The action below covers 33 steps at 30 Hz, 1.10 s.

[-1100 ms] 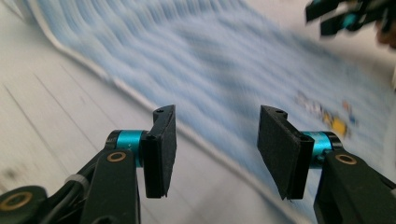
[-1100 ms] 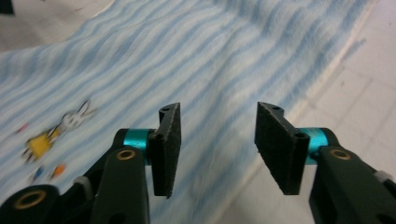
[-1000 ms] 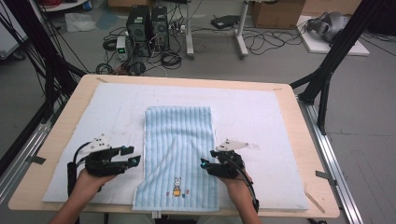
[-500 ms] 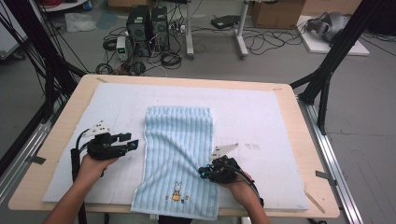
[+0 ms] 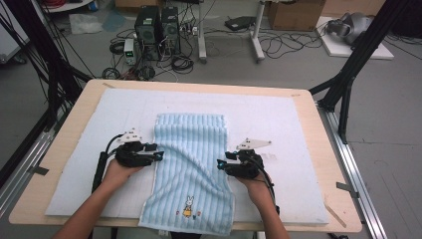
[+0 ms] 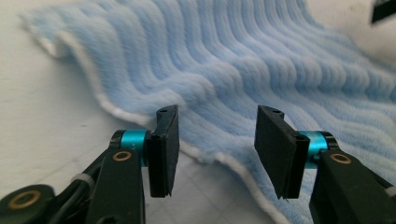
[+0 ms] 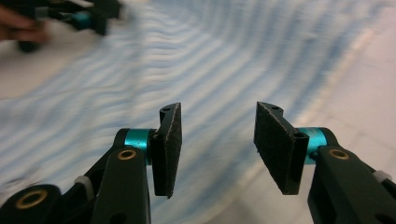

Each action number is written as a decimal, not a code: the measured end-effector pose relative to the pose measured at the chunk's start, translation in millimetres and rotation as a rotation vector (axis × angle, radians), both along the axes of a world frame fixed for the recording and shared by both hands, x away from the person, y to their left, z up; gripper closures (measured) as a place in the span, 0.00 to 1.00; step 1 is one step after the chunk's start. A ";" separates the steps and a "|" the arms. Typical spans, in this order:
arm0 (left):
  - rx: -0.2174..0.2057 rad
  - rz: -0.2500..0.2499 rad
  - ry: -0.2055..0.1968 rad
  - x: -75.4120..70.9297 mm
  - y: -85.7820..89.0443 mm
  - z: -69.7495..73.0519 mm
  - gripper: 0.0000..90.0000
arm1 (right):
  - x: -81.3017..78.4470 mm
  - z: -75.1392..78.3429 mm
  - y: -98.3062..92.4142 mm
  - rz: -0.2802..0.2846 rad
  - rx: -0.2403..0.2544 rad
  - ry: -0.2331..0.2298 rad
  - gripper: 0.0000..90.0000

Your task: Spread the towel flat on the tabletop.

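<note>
A light blue striped towel [image 5: 191, 149] with a small rabbit picture near its front hem lies lengthwise on a white mat [image 5: 278, 119]. Its front end droops over the table edge. My left gripper [image 5: 158, 155] is at the towel's left edge. Its jaws have just been closing, and in the left gripper view [image 6: 217, 112] they stand apart over the towel's [image 6: 243, 60] white hem, pressing nothing. My right gripper [image 5: 220, 164] is at the towel's right edge. Its jaws [image 7: 217, 107] have just been opening and stand apart above the towel [image 7: 187, 56], which blurs there.
The wooden table [image 5: 341, 209] shows a bare rim around the mat. Black frame legs [image 5: 348, 74] stand at the right, with metal rails along both sides. Computer towers [image 5: 157, 25] and cables lie on the floor behind.
The left hand moved away from me, then right to the towel's left edge. The right hand dipped toward the front, then came back up the right edge. The towel's front half now lies skewed and creased.
</note>
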State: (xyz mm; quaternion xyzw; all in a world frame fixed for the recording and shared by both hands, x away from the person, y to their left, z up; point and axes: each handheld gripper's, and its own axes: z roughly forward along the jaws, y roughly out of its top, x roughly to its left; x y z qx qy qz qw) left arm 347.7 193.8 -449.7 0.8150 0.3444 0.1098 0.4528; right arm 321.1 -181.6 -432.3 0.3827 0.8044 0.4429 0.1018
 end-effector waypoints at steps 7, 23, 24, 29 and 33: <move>0.082 -0.058 -0.017 -6.3 -9.0 0.5 0.93 | 8.8 -11.8 15.7 -0.018 -0.169 0.008 0.83; 0.019 -0.164 0.084 -47.8 15.2 2.4 0.95 | -25.6 -7.0 -5.7 0.095 -0.104 0.129 0.88; 0.010 -0.156 0.085 -46.9 15.6 2.8 0.93 | -25.0 -6.7 -6.9 0.090 -0.092 0.121 0.86; -0.060 -0.067 0.041 -32.0 18.0 12.4 0.61 | -21.7 -0.3 -13.9 0.027 -0.024 0.064 0.69; -0.115 0.026 -0.013 -8.2 19.5 23.3 0.56 | -19.8 1.8 -20.0 -0.016 -0.002 0.034 0.66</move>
